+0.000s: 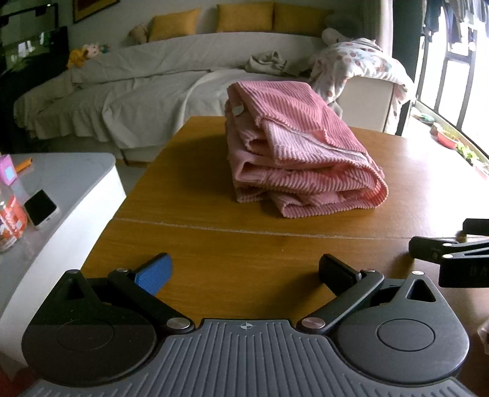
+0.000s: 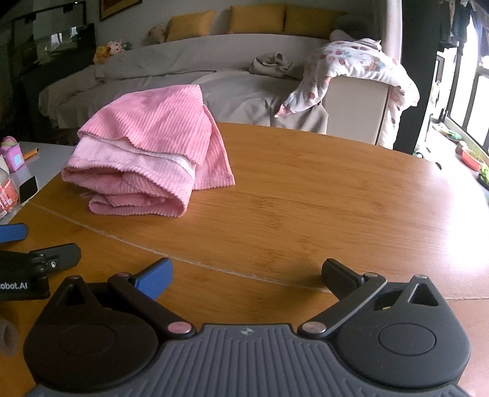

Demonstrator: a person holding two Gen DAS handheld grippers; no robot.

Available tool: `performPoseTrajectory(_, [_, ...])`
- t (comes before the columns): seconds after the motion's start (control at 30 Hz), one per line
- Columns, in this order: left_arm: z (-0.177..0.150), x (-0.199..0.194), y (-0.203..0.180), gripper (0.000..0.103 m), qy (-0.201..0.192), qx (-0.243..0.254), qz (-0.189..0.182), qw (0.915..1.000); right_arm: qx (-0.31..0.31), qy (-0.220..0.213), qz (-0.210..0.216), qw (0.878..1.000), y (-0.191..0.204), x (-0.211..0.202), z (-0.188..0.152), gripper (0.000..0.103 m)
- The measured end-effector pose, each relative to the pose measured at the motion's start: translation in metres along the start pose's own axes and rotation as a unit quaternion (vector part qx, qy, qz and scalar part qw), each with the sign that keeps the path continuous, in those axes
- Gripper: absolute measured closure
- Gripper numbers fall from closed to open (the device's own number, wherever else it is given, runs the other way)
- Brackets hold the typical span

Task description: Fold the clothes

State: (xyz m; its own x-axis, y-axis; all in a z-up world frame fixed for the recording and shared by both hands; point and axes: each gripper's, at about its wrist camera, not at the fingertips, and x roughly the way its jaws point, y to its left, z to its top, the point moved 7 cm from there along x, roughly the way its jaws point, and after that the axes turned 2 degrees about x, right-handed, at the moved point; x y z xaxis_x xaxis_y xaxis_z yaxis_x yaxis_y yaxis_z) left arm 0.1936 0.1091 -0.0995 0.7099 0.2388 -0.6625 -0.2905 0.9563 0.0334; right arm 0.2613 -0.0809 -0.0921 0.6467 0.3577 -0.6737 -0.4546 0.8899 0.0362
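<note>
The left gripper (image 1: 244,268) fills the bottom of the left wrist view with its two fingers spread wide apart and nothing between them; one finger carries a blue pad (image 1: 154,274), the other is black. It hangs just above the bare wooden table (image 1: 214,259). At the right edge of that view the tip of the right gripper (image 1: 440,247) pokes in at about the same height.

In the right wrist view the right gripper (image 2: 247,271) sits low in the frame, its fingers likewise spread wide and empty, above the same table (image 2: 305,213). The left gripper (image 2: 36,253) shows at the lower left edge, beside it and apart from it.

A thin seam (image 1: 244,230) runs across the tabletop just beyond the fingers. Past the seam lies the pink ribbed garment (image 1: 299,152), folded into a thick stack of several layers that rests flat on the wood. It sits in the centre of the left wrist view and in the upper left of the right wrist view (image 2: 152,152), well apart from both grippers.

To the left of the table stands a white counter (image 1: 76,183) with a phone (image 1: 41,209) on it. Behind the table, in the upper part of the frame, is a sofa (image 1: 152,76) under a pale cover, with yellow cushions (image 1: 244,16) along its back and a spotted blanket (image 1: 360,61) draped over its right end.
</note>
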Motion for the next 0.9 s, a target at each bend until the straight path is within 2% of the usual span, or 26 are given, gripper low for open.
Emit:
performPoseTrajectory(0.23, [0.001, -0.001, 0.005, 0.0, 0.001, -0.015, 0.02, 0.9997, -0.015, -0.014, 0.014, 1.0, 0.005, -0.001, -0.002, 0.0])
performPoseTrajectory(0.57, [0.001, -0.001, 0.005, 0.0, 0.0, -0.013, 0.016, 0.9998, -0.018, -0.022, 0.019, 0.999, 0.006, 0.0, -0.003, 0.0])
performPoseTrajectory(0.77, [-0.001, -0.003, 0.005, 0.0, 0.0, -0.012, 0.017, 0.9998, -0.016, -0.022, 0.016, 1.0, 0.011, -0.001, -0.004, 0.0])
performPoseTrajectory(0.9, [-0.003, -0.005, 0.013, 0.0, 0.0, -0.006, 0.008, 0.9999, -0.001, -0.023, -0.003, 1.0, 0.021, -0.007, -0.008, 0.0])
